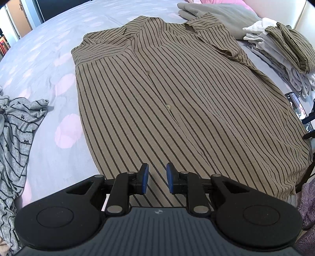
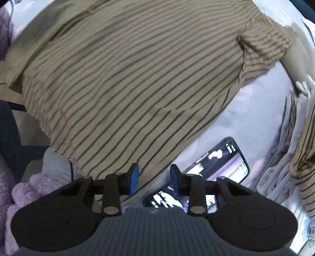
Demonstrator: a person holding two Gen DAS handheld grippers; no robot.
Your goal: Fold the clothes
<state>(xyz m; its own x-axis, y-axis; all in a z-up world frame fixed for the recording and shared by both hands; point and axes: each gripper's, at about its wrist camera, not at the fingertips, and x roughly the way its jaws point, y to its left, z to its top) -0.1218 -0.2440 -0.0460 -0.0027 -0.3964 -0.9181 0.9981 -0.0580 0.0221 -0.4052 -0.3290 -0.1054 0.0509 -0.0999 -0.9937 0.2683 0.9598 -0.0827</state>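
— Where is the shirt [image 1: 177,102] seen?

— It is spread flat on the bed [image 1: 49,65], front up, collar at the far end and hem at the near edge. Brown cloth with dark stripes; two buttons are visible down the placket. One short sleeve is seen in the right wrist view, lying on the sheet.

— And the left gripper [image 1: 157,180]?

— It is held over the hem, angled down. Its blue pads [image 1: 145,179] are set a little apart, and only striped cloth lying flat is seen through the gap — nothing is pinched.

— The right gripper [image 2: 153,178]?

— It is pointed straight down at the shirt's side edge. Its pads [image 2: 134,178] are parted wider than the left's, and no cloth is gripped between them; the shirt edge and sheet are seen below. That view is blurred.

— What else is noted?

— A phone [image 2: 216,165] with a lit screen is lying on the sheet just beside the shirt's edge, partly hidden under the right gripper. A stack [image 1: 283,65] of folded clothes is placed at the far right, topped by a striped piece of like cloth. A grey striped garment [image 1: 15,137] is crumpled at the left, well apart from the shirt. A grey pillow [image 1: 216,17] is seen beyond the collar.
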